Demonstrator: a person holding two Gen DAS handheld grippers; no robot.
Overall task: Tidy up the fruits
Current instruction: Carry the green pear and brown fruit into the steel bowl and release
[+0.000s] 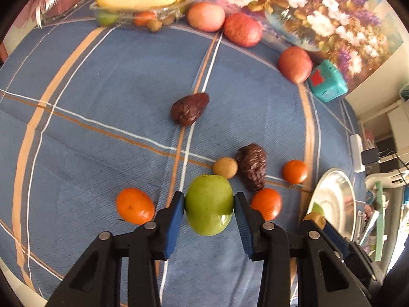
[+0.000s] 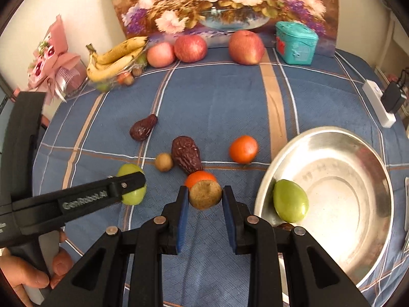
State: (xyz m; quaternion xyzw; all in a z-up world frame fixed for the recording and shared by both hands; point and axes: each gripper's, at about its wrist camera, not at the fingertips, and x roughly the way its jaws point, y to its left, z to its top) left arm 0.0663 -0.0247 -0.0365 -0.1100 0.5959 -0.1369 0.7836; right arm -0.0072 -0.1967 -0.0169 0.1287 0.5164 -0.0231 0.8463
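My left gripper (image 1: 209, 202) is shut on a green fruit (image 1: 208, 204), which also shows in the right wrist view (image 2: 131, 188) with the left gripper (image 2: 130, 183) around it. My right gripper (image 2: 205, 195) is shut on a small brown round fruit (image 2: 205, 195), just left of the steel bowl (image 2: 358, 158). The bowl holds another green fruit (image 2: 290, 200). On the blue cloth lie two dark wrinkled dates (image 2: 186, 154) (image 2: 142, 128), oranges (image 2: 242, 149) (image 2: 200, 177) (image 1: 135, 206), and a small brown fruit (image 2: 163, 162).
At the table's back stand three red apples (image 2: 190, 48), a clear tray with bananas (image 2: 115, 56), a teal box (image 2: 296, 42), a pink bouquet (image 2: 55, 61) and a flower painting (image 2: 219, 0). A white power strip (image 2: 379, 102) lies at the right edge.
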